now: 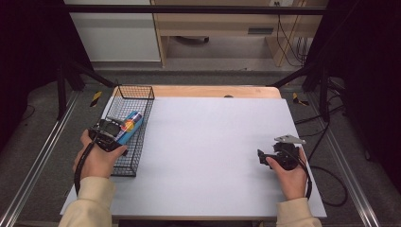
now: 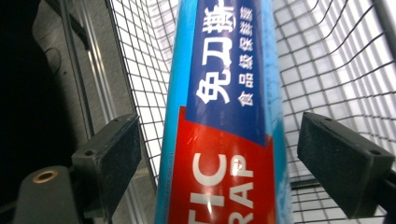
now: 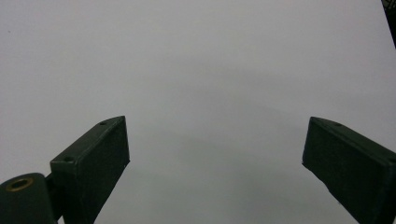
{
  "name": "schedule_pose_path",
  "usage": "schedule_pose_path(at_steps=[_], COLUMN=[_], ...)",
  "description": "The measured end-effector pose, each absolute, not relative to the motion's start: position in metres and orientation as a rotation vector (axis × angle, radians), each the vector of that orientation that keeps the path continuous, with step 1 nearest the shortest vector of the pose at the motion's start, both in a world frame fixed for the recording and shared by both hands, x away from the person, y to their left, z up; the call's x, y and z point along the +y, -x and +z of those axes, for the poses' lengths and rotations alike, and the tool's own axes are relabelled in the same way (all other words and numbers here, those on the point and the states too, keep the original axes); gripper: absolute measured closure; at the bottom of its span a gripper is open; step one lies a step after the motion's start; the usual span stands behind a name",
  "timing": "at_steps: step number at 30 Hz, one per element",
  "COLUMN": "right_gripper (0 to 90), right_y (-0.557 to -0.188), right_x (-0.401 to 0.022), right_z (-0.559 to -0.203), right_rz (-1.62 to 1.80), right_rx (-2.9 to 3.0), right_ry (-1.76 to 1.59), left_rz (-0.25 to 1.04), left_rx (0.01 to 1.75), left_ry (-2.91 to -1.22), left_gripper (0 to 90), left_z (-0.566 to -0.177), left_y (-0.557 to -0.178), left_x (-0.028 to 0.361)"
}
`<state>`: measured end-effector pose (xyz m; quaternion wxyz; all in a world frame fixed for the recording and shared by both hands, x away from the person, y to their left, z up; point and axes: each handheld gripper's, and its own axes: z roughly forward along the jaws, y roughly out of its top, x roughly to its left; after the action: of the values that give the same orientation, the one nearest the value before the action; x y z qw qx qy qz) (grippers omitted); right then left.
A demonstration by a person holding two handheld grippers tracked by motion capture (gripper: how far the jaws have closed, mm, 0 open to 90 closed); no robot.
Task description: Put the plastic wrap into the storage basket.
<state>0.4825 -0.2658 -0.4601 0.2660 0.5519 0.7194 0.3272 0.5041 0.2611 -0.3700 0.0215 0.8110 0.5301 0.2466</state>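
A long blue and red box of plastic wrap (image 1: 131, 124) lies in the black wire basket (image 1: 135, 87) at the table's left edge. My left gripper (image 1: 119, 127) reaches into the basket from the near side. In the left gripper view the box (image 2: 224, 116) runs between the two pads (image 2: 112, 158), with a narrow gap on each side, so the left gripper (image 2: 219, 154) is open around it. My right gripper (image 1: 261, 157) rests low over the white table at the right, open with nothing between its fingers (image 3: 93, 163).
The white table top (image 1: 208, 142) stretches between the two hands. The basket's mesh wall (image 2: 327, 56) rises behind the box. A wooden strip (image 1: 213, 91) borders the far edge of the table.
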Motion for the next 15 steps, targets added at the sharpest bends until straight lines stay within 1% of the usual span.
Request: schedule_pose_path(at_steps=[8,9,10,11,15], right_gripper=[7.0,6.7,6.6,6.3,6.0], right_y=[-0.482,-0.482,-0.482,-0.482,-0.481], right_x=[-0.267,-0.266,-0.267,-0.267,-0.266], right_z=[-0.459,-0.459,-0.459,-0.459,-0.458], right_rz=[0.885,0.889,0.888,0.887,0.891], right_rx=[1.94,1.939,1.939,1.937,1.936], right_ry=[-1.475,-1.474,-1.47,-1.468,-1.461], left_rz=[0.813,0.815,0.815,0.807,0.805], left_rx=[1.551,1.517,1.517,1.456,1.395], left_ry=[-2.392,-2.348,-2.348,-2.312,-2.278], left_gripper=[10.9,9.4,9.3,8.8,8.1], left_z=[-0.353,-0.349,-0.349,-0.344,-0.341], left_y=[-0.491,-0.487,-0.487,-0.482,-0.476], left_x=[0.259,0.256,0.256,0.251,0.246])
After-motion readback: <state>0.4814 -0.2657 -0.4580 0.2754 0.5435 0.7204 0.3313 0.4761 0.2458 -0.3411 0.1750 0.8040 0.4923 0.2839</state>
